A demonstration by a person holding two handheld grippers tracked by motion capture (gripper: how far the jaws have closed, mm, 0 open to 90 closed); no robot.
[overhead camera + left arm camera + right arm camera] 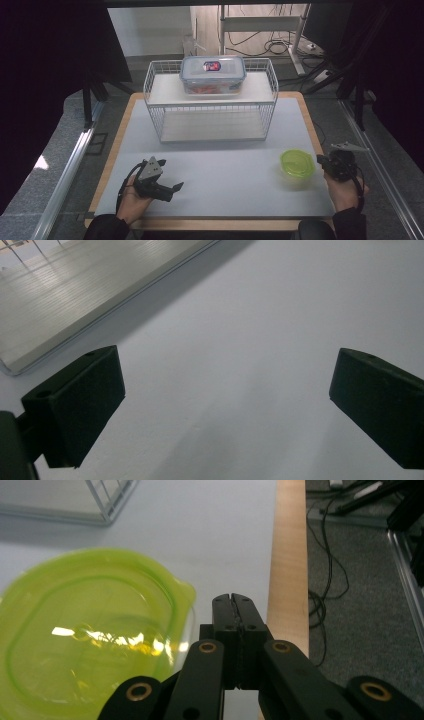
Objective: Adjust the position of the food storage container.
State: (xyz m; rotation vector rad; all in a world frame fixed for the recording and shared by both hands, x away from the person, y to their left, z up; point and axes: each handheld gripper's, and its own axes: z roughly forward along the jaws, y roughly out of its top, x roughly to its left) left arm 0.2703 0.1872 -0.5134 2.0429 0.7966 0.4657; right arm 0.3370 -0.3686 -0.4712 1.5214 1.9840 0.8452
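The box's [213, 75] contents on the rack [155, 85] are blurred; left gripper [167, 189] spread wide, right gripper [233, 602] clenched empty beside the green lid [85, 635], lower left.

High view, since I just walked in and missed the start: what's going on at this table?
A person sits at the table with a gripper in each hand. The left gripper is open over bare tabletop, holding nothing. The right gripper is shut and empty, just beside a green lidded container at the table's right edge. A clear lidded box sits on the top shelf of a white wire rack at the back. Nothing is being held yet.
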